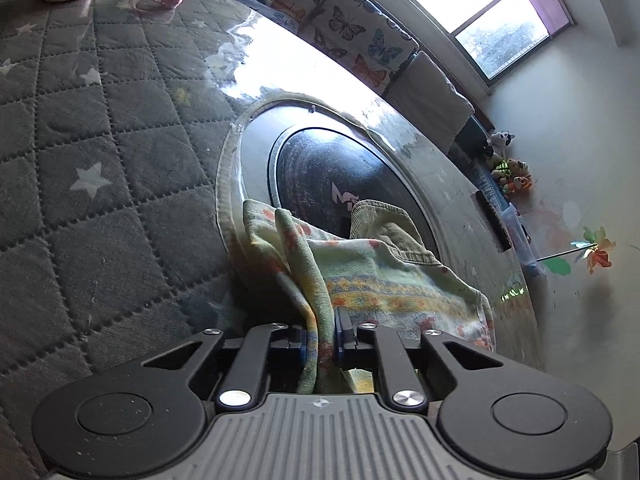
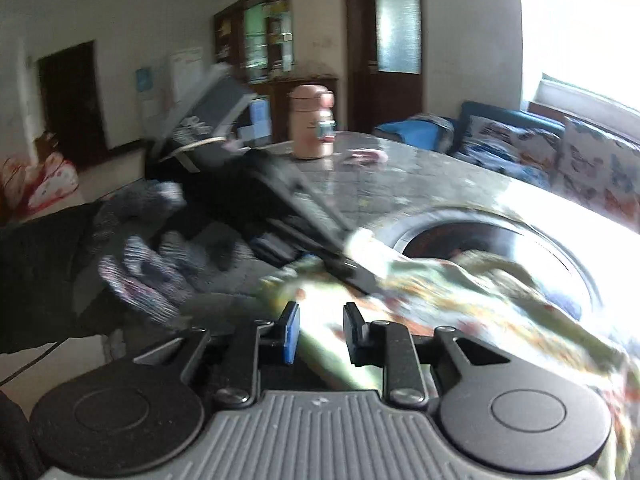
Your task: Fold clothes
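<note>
Pale green floral knit garment (image 1: 360, 276) heaped on glass-topped quilted grey table (image 1: 100, 152), partly over round black inset hob (image 1: 340, 176). Pinched in left gripper (image 1: 320, 336); lower fold hidden. Right gripper (image 2: 320, 332) parted above blurred cloth, contact indiscernible.

The table (image 1: 100, 128) is viewed low and close from both wrists; the round inset (image 1: 340, 176), toward 12 o'clock, is shared.
</note>
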Action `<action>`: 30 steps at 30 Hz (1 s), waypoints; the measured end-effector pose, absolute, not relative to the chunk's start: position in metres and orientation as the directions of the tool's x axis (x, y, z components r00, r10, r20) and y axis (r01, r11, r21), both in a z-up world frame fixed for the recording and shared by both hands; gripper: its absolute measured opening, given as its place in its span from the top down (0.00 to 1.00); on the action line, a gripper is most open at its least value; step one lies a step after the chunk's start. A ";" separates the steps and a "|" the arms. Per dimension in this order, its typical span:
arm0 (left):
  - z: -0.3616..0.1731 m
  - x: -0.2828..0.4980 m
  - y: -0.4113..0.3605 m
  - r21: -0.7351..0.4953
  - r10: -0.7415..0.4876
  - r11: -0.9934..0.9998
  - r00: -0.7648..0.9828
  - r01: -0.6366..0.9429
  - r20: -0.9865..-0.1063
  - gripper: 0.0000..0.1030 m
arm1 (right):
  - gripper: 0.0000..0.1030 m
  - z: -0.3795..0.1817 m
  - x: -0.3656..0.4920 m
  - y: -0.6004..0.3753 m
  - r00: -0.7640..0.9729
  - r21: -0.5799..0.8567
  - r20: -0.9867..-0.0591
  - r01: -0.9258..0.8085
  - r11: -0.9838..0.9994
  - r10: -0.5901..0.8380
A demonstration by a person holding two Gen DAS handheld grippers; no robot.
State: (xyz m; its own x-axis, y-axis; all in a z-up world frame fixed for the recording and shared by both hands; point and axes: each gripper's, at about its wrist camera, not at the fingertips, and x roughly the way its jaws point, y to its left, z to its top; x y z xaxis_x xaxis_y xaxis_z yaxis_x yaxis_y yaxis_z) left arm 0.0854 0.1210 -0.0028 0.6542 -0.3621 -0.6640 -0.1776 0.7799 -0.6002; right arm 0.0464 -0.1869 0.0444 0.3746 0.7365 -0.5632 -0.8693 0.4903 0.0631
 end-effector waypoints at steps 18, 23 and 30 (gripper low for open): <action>0.001 0.086 0.110 -0.536 -0.310 0.827 0.659 -0.168 -0.685 0.87 | 0.68 -0.003 0.179 -0.275 0.660 0.090 -0.614 -0.486 0.869 0.432; 0.002 0.087 0.108 -0.522 -0.300 0.837 0.659 -0.165 -0.689 0.87 | 0.51 -0.005 0.187 -0.286 0.721 0.031 -0.602 -0.408 0.913 0.343; 0.003 0.089 0.105 -0.497 -0.284 0.853 0.659 -0.157 -0.696 0.87 | 0.39 -0.010 0.196 -0.300 0.713 0.109 -0.611 -0.353 0.929 0.343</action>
